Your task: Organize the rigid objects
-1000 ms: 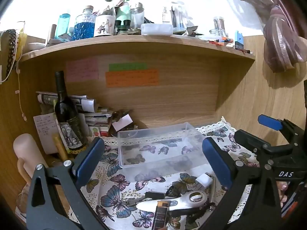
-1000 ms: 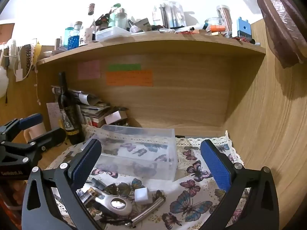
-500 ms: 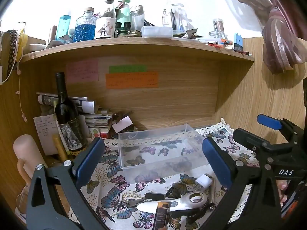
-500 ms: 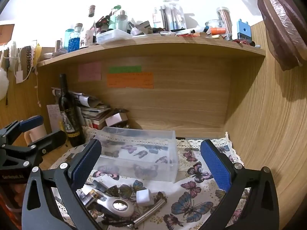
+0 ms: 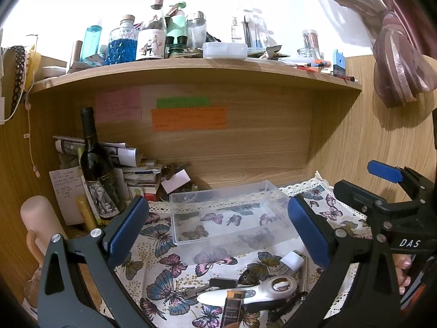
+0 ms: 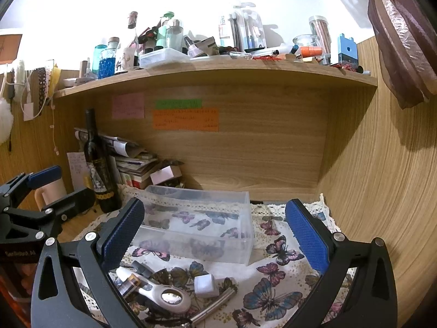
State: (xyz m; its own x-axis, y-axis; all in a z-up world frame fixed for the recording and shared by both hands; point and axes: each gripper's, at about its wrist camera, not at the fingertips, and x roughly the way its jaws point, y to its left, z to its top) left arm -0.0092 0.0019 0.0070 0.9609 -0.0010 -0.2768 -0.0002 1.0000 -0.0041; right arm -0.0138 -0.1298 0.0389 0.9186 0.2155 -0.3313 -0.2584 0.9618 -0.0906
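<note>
Both claws hang with their blue pads spread wide, nothing between them. In the left wrist view the left claw (image 5: 218,229) fills the lower half of the frame, and the clear bin (image 5: 232,218) sits dead centre between its pads, farther back on the butterfly cloth (image 5: 164,273). The bin holds nothing I can make out. The right claw shows at the right edge of that frame, also released.

Low in the frame, in front of the bin, lies a small heap: a white cube (image 5: 292,261) just off the bin's near right corner, a white opener (image 5: 254,293) with a round metal eye, a brown-and-gold tube (image 5: 232,307) overlapping the opener, and some dark pieces I cannot name.

From the right wrist view the right claw (image 6: 214,231) frames the same bin (image 6: 199,227) at centre. The heap sits lower left: the cube (image 6: 204,284), the opener (image 6: 164,293), and a metal rod (image 6: 215,304) slanting toward the bottom edge. All of it lies near the bin but outside it. The left claw juts in at the left edge.

A wine bottle (image 5: 97,166) stands upright at the left, beside stacked papers. Coloured notes (image 5: 188,117) stick to the wooden back panel at upper centre, and the shelf (image 5: 191,67) above is crowded with bottles and jars.
</note>
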